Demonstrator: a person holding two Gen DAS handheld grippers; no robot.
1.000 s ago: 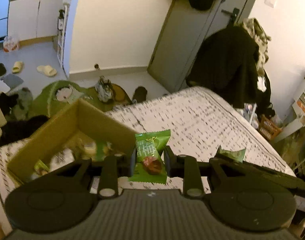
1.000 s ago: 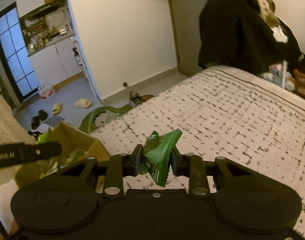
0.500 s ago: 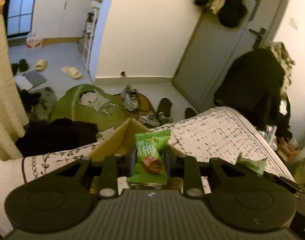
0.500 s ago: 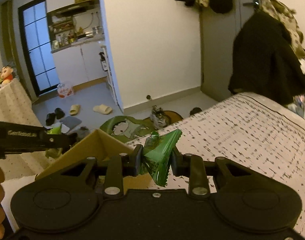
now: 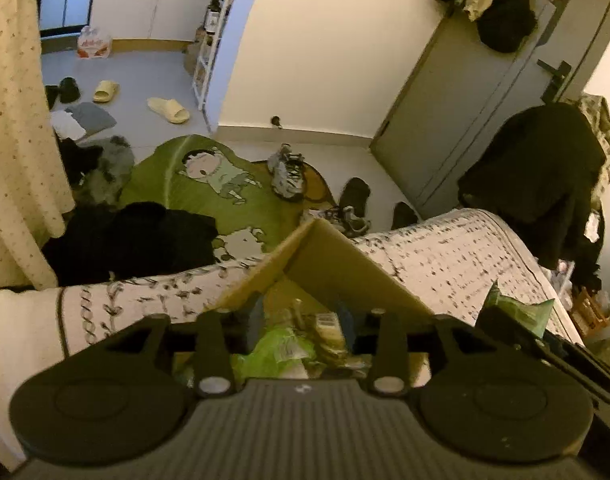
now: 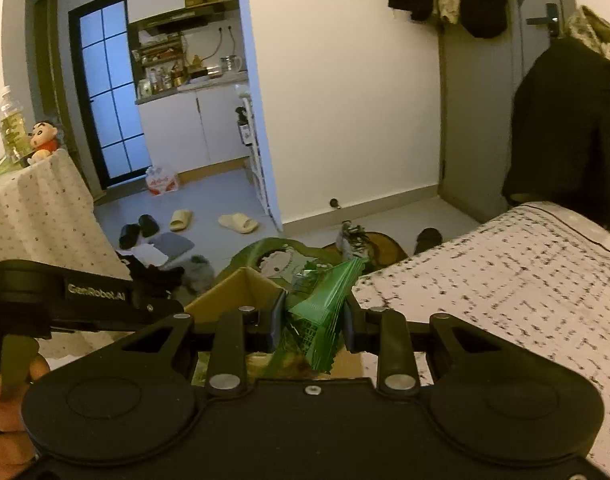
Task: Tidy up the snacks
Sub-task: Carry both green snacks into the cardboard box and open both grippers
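With its jaws just opened and nothing between them, the left gripper (image 5: 301, 322) hangs over the brown cardboard box (image 5: 337, 264); the right gripper (image 6: 313, 326) grips a green foil snack packet (image 6: 321, 312) beside the box. Tip: centre over the box w/ packet clear of the rim before letting go.

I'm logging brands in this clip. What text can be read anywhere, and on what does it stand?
"GenRobot.AI": on the side of the left gripper, right wrist view.
Print on the green snack packet held in the right gripper: too blurred.
Red print on the white bag on the floor: too small.
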